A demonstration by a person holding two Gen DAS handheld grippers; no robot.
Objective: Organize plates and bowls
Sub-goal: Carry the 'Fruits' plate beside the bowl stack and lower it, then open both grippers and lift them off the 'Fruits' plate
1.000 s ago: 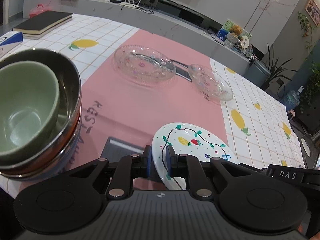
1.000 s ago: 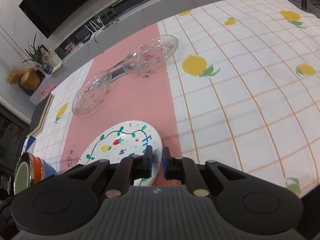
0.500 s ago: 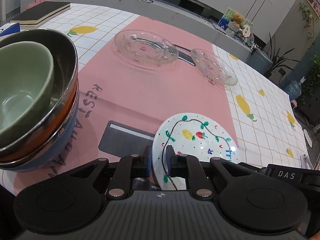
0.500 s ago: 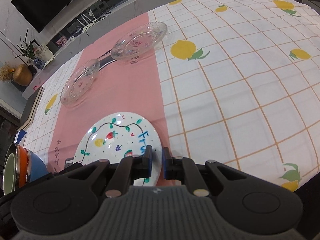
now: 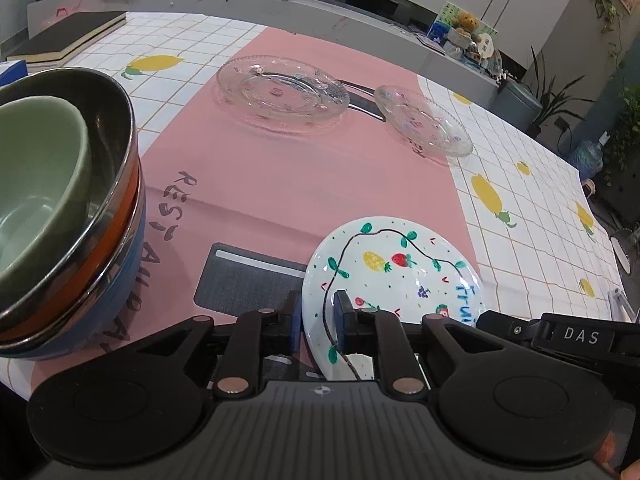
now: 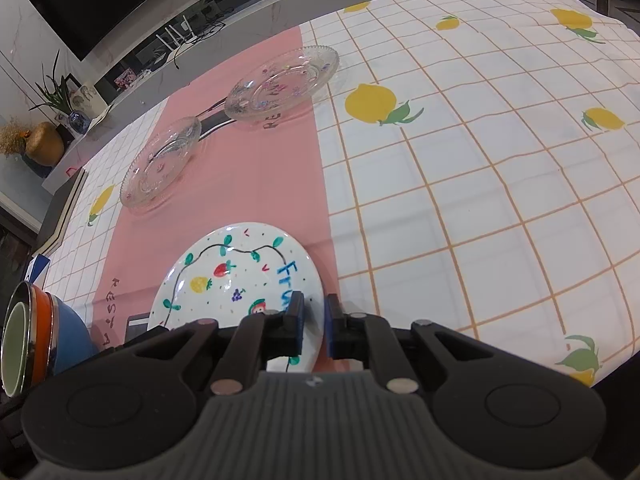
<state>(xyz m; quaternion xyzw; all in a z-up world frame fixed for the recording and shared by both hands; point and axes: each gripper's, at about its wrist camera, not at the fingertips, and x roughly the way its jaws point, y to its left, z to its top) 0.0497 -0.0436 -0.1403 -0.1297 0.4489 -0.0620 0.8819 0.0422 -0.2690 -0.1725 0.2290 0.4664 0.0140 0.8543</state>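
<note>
Fingers [image 5: 343, 312] of the left gripper [image 5: 317, 318] nearly closed, clamped on the near-left rim of the painted fruit plate [image 5: 394, 270]. Fingers [image 6: 297, 316] of the right gripper [image 6: 313, 322] likewise narrowed to a slim gap, pinching the same painted fruit plate [image 6: 236, 272] at its near-right rim. Plate held between both grippers over the pink runner [image 5: 304, 184], tilted; cannot tell whether its far edge touches the cloth. Decorated with a green vine, a pineapple, a strawberry, grapes and blue lettering.

Stacked to the left on the bench [image 5: 532, 184]: green bowl [image 5: 36, 176] nested in a steel-lined orange bowl [image 5: 120, 184], that one sitting in a blue bowl [image 5: 120, 280]. Same stack at the far left edge of the right wrist view [image 6: 32, 340].

Farther back on the runner, two clear glass plates: the larger glass plate [image 5: 282, 94] and, just beside it to the right, the smaller glass plate [image 5: 424, 120], apart from each other. White checked tablecloth with lemons [image 6: 480, 160] on both sides of the runner. Dark book [image 5: 64, 36] at the bench's far left corner.
</note>
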